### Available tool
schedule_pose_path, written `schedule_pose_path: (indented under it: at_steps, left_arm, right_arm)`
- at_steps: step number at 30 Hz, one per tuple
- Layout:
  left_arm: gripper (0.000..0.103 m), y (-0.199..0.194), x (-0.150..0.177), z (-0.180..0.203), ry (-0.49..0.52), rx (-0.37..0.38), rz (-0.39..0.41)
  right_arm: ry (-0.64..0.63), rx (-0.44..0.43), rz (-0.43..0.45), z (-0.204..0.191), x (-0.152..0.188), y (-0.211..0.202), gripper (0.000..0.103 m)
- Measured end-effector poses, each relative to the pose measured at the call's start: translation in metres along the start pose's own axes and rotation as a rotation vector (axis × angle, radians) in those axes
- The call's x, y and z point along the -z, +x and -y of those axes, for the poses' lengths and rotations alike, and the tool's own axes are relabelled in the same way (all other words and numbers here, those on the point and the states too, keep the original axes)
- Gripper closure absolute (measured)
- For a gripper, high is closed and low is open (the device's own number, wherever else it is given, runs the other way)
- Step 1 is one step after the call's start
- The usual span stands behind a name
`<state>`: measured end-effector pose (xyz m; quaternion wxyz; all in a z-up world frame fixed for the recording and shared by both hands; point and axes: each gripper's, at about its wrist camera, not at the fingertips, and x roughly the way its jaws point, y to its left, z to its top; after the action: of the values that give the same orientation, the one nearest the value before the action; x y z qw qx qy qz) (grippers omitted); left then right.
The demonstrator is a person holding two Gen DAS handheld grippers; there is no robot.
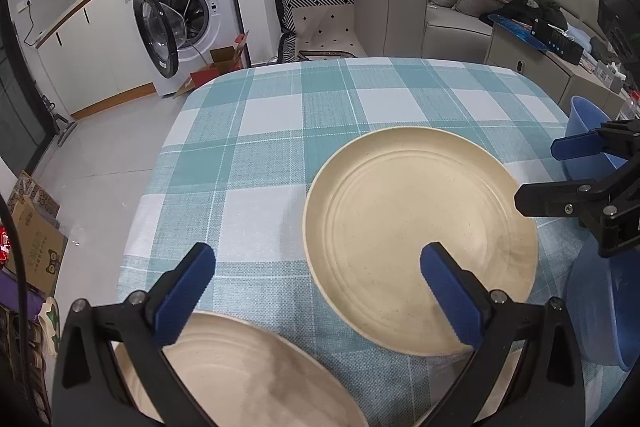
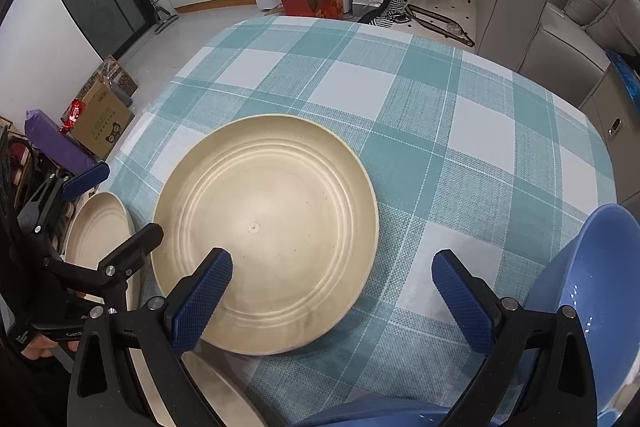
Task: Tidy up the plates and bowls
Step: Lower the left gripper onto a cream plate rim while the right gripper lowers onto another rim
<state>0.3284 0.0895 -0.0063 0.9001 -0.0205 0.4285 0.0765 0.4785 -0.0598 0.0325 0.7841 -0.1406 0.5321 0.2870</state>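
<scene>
You're hovering, both sets of tongs gaping wide, nothing gripped; left tongs (image 1: pixel 316 281) sitting between two plates, big plate (image 2: pixel 266 229) just ahead of right tongs (image 2: pixel 332 277), blue bowl (image 2: pixel 604 287) beside them; next you're probably pinching a rim to stack.

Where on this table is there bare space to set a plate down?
The far half of the checked tablecloth, beyond the middle cream plate, is bare. The near edge is crowded: second cream plate on the left, blue bowls on the right.

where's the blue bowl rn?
The blue bowl sits at the table's right edge, right of the big cream plate, beside the open right gripper. In the left wrist view it shows at the far right.
</scene>
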Motion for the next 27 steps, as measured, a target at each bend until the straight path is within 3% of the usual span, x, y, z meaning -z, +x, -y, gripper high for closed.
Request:
schedule_pose_path:
  at_steps: [18,27]
  left_arm:
    - [0.003,0.014,0.002,0.005,0.018,0.013,-0.03]
    - [0.014,0.02,0.003,0.007,0.016,0.031,-0.051]
  right_arm:
    - [-0.014,0.038,-0.031,0.005,0.001,0.018,0.009]
    - [-0.04,0.071,-0.043,0.005,0.002,0.025,0.012]
